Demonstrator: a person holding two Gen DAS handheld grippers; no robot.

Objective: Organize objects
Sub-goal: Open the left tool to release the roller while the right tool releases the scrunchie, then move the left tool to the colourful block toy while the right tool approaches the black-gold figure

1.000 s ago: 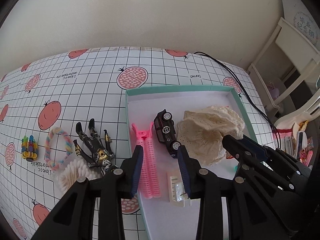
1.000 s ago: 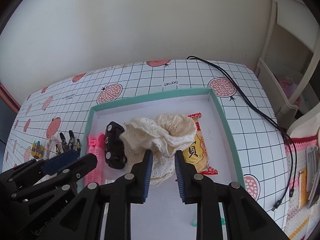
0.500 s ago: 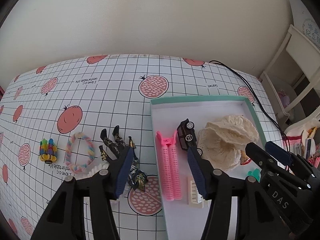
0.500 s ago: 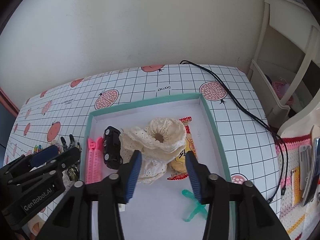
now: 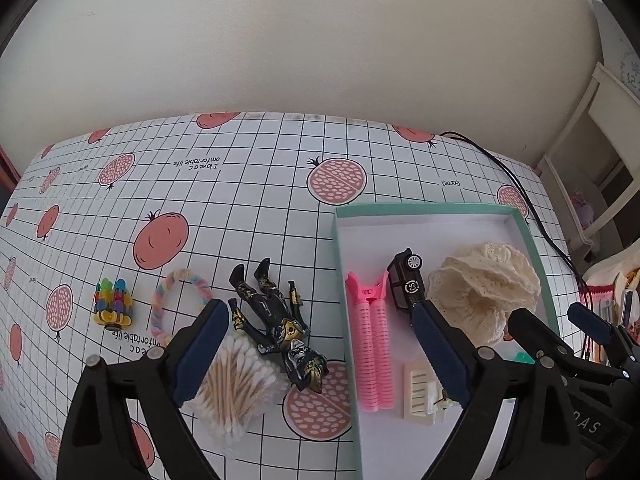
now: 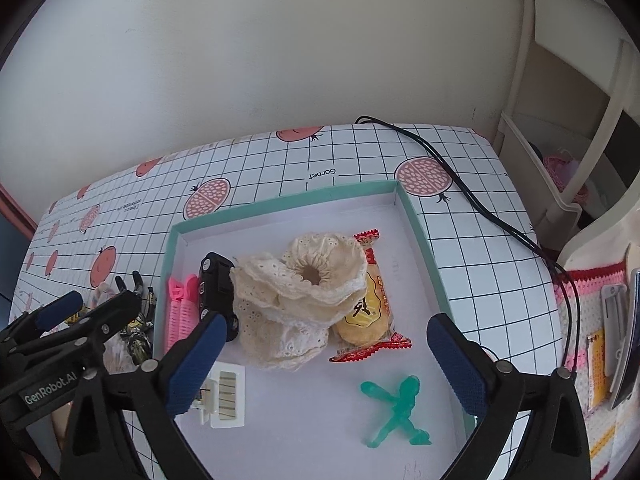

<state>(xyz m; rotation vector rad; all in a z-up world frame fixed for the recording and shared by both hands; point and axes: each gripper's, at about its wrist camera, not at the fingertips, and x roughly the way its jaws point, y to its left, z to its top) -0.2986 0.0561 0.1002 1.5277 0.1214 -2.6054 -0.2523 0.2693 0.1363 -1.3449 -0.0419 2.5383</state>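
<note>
A teal-rimmed white tray [image 5: 524, 224] [image 6: 416, 216] holds a pink hair roller clip [image 5: 370, 348], a black toy car [image 5: 406, 280] [image 6: 216, 284], a cream lace scrunchie [image 5: 484, 288] [image 6: 304, 292], a snack packet [image 6: 366, 312], a green figure [image 6: 396, 412] and a white clip [image 6: 226, 396]. Left of the tray lie a black-gold figure [image 5: 280, 320], cotton swabs [image 5: 236, 384], a pastel bracelet [image 5: 176, 304] and a colourful small toy [image 5: 113, 304]. My left gripper [image 5: 320, 356] is open, empty, above the figure and the tray's left edge. My right gripper [image 6: 324, 360] is open, empty, over the tray.
A black cable [image 6: 472, 200] runs across the table's right part. White shelving [image 6: 568, 112] stands to the right. A crocheted mat with clips [image 6: 604, 328] sits at the right edge. The tablecloth [image 5: 240, 200] is bare behind the objects.
Both grippers have opened wide and pulled back and upward. The left view shifted leftward, showing more of the loose items beside the tray. The green figure and white clip now show in the right view.
</note>
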